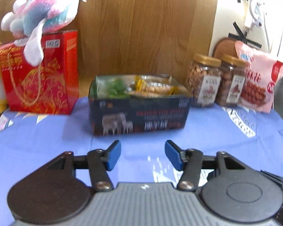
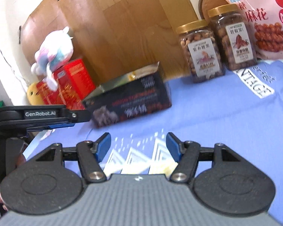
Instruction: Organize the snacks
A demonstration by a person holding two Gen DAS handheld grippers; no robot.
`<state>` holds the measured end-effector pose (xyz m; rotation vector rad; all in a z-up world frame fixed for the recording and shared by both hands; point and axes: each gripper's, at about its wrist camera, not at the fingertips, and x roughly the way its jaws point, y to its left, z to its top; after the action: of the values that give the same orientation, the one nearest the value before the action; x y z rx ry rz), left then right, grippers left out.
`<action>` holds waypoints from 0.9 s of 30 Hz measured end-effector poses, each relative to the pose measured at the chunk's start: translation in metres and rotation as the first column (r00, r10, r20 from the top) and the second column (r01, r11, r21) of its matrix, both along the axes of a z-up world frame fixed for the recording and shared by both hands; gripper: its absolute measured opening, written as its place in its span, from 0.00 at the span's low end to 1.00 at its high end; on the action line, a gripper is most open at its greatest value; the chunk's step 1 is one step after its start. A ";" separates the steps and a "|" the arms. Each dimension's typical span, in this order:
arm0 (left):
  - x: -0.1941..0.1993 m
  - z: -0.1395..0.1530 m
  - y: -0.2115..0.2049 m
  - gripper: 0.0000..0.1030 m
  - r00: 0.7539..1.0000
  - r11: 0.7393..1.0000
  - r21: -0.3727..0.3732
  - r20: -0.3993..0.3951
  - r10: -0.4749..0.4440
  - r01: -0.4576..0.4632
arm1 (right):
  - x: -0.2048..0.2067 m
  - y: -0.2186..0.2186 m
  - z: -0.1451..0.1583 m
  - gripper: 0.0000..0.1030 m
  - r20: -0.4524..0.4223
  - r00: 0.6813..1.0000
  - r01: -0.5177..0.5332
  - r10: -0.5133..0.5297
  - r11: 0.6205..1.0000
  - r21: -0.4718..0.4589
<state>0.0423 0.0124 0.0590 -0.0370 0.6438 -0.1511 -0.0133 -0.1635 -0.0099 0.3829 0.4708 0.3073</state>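
Two clear jars with gold lids stand side by side at the back right of the surface (image 1: 47,146): one jar of pale nuts (image 2: 200,54) and one jar of darker nuts (image 2: 235,39), each with a white label in Chinese characters too small to read. One pink snack bag (image 2: 262,17) leans just right of them; its print shows "麻花" and part of a red round mark. One dark open box (image 1: 139,113) sits mid-surface, holding packets of snacks; its side carries pale animal figures and blurred writing. One red gift box (image 1: 39,75) with gold ornament stands at the left, one pink-and-blue plush toy (image 1: 41,11) on top, one yellow plush (image 2: 34,94) beside it.

The surface wears a lavender-blue cloth with white lettering, partly "NTAGE". A wooden panel (image 1: 141,28) stands behind; the wall is pale.

The left hand-held gripper (image 1: 143,155) is released, nothing between its blue pads; its side reads "GenRobot.AI" in the right wrist view. The right hand-held gripper (image 2: 138,146) is likewise released and empty.
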 end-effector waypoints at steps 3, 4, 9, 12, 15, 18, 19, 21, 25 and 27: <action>-0.015 -0.007 -0.001 0.54 1.000 1.000 0.011 -0.017 0.008 -0.008 | -0.011 0.005 0.000 0.65 -0.007 1.000 -0.019 0.019 1.000 0.005; -0.019 -0.009 -0.001 0.55 1.000 1.000 0.013 -0.021 0.012 -0.012 | -0.014 0.006 0.000 0.66 -0.005 1.000 -0.022 0.022 1.000 0.003; -0.037 -0.016 0.002 0.69 0.998 0.999 0.028 -0.027 0.048 -0.047 | -0.030 0.010 0.001 0.69 0.012 1.000 -0.025 0.025 1.000 -0.003; -0.045 -0.021 0.004 0.70 0.997 0.998 0.029 -0.046 0.059 -0.057 | -0.039 0.012 0.002 0.70 0.026 1.000 -0.008 0.008 1.000 -0.009; -0.052 -0.024 0.004 0.80 0.997 0.997 0.036 -0.047 0.066 -0.065 | -0.046 0.013 0.002 0.74 0.034 0.999 0.016 -0.015 1.000 -0.011; -0.061 -0.029 0.003 0.83 0.996 0.997 0.045 -0.047 0.070 -0.068 | -0.053 0.013 0.000 0.76 0.035 0.999 0.038 -0.037 0.999 -0.014; -0.063 -0.030 0.003 0.83 0.996 0.997 0.046 -0.049 0.070 -0.068 | -0.056 0.014 -0.001 0.77 0.034 0.999 0.042 -0.042 0.999 -0.014; -0.069 -0.034 0.003 0.91 0.995 0.996 0.040 -0.057 0.077 -0.075 | -0.060 0.014 -0.001 0.78 0.033 0.998 0.047 -0.046 0.999 -0.021; -0.078 -0.038 0.001 1.00 0.994 0.995 0.052 -0.054 0.090 -0.088 | -0.066 0.014 -0.002 0.81 0.033 0.998 0.047 -0.047 0.999 -0.012; -0.081 -0.039 -0.001 1.00 0.993 0.994 0.061 -0.061 0.097 -0.093 | -0.068 0.014 -0.002 0.83 0.029 0.999 0.044 -0.044 0.999 0.000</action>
<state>-0.0391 0.0113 0.0198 -0.0163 0.7081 -0.0395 -0.0816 -0.1491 -0.0121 0.3873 0.4337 0.2693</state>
